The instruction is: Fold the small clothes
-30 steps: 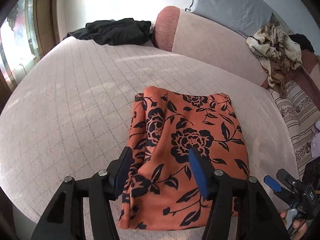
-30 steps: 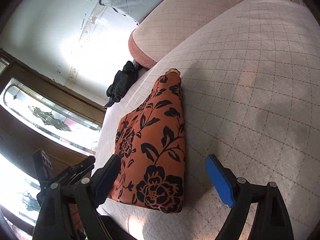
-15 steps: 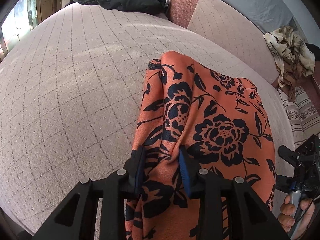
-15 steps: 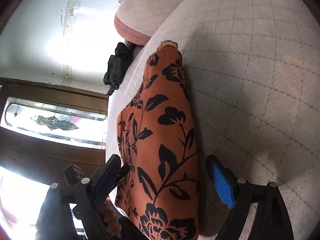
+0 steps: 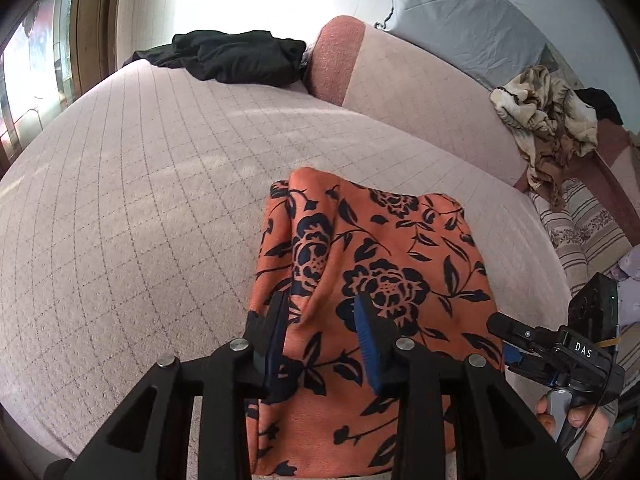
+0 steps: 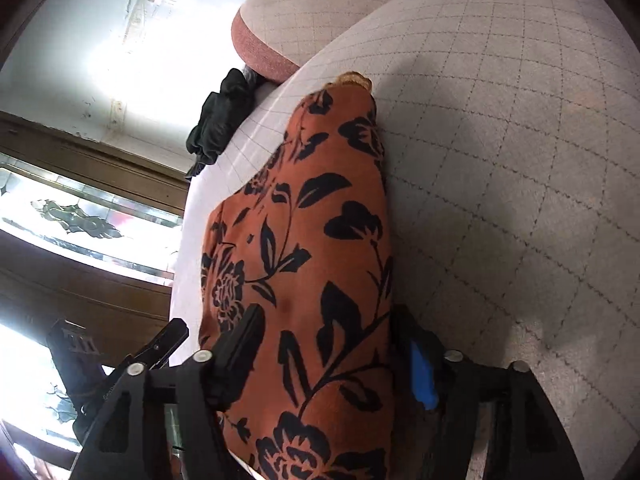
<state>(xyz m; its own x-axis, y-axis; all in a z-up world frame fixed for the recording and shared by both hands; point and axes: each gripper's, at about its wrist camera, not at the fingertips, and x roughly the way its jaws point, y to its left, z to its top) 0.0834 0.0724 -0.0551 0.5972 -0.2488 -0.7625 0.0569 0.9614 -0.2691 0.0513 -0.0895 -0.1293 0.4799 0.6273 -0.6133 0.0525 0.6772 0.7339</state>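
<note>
An orange cloth with a dark floral print (image 5: 376,280) lies folded on the pink quilted bed (image 5: 140,220). My left gripper (image 5: 322,336) is shut on a raised pinch of the cloth at its near left edge. The same cloth fills the right wrist view (image 6: 312,280). My right gripper (image 6: 332,356) has its jaws closed in around the cloth's near right edge, which bulges between them. The right gripper also shows at the lower right of the left wrist view (image 5: 508,354).
A black garment (image 5: 232,56) lies at the bed's far end beside a pink bolster (image 5: 336,60). A patterned scarf (image 5: 548,116) hangs at the right, above striped bedding (image 5: 588,232). A window (image 6: 60,220) stands beyond the bed's left side.
Both grippers moved in onto the cloth's near edge. The left jaws closed on a pinch of it and lifted it. The right jaws went from wide open to closed around the cloth.
</note>
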